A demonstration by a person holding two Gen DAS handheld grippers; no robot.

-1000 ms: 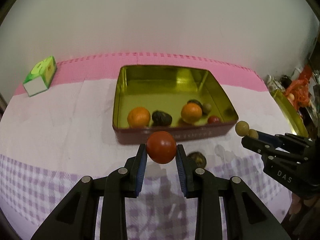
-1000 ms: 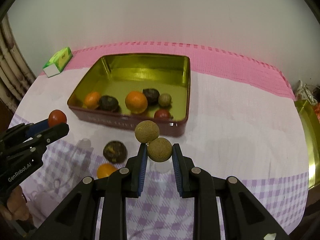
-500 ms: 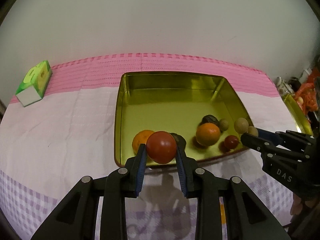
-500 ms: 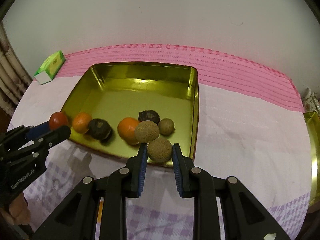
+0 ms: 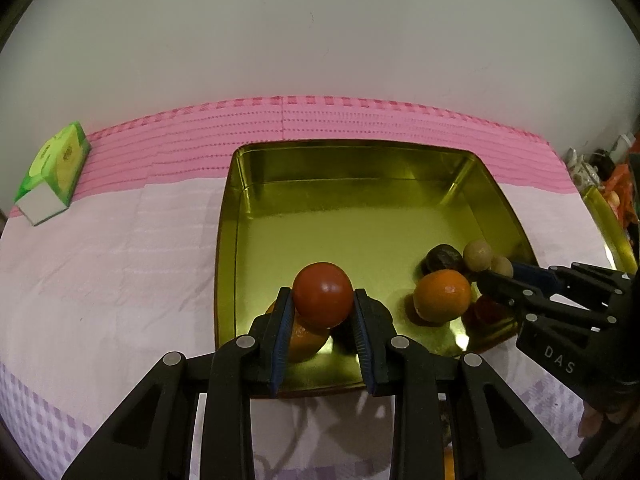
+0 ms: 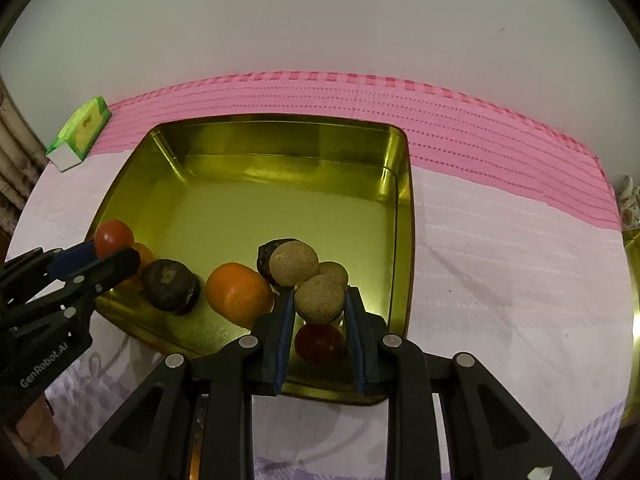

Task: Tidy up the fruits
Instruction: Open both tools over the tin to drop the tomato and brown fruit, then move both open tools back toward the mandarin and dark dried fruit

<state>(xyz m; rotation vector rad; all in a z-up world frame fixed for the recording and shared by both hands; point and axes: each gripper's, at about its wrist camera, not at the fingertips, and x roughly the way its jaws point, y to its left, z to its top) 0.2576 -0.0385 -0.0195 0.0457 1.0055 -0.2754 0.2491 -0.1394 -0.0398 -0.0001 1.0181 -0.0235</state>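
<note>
My left gripper (image 5: 322, 308) is shut on a red tomato (image 5: 322, 294) and hangs over the near left part of the gold tin (image 5: 352, 184). My right gripper (image 6: 319, 312) is shut on a brown longan (image 6: 319, 298) with a second longan (image 6: 293, 263) joined to it, over the tin's (image 6: 280, 152) near right corner. Inside the tin lie an orange (image 6: 238, 294), a dark wrinkled fruit (image 6: 170, 285), another orange partly hidden under the left gripper (image 6: 116, 258), a small red tomato (image 6: 319, 343) and a loose longan (image 6: 335, 273).
A green and white carton (image 5: 52, 178) lies at the far left on the pink cloth. A second gold tin's edge (image 5: 608, 224) and clutter sit at the far right. A white wall stands behind the table.
Both grippers have moved forward and slightly down with their fruit, from in front of the tin to over its near side. The loose fruits on the cloth have dropped out of sight.
</note>
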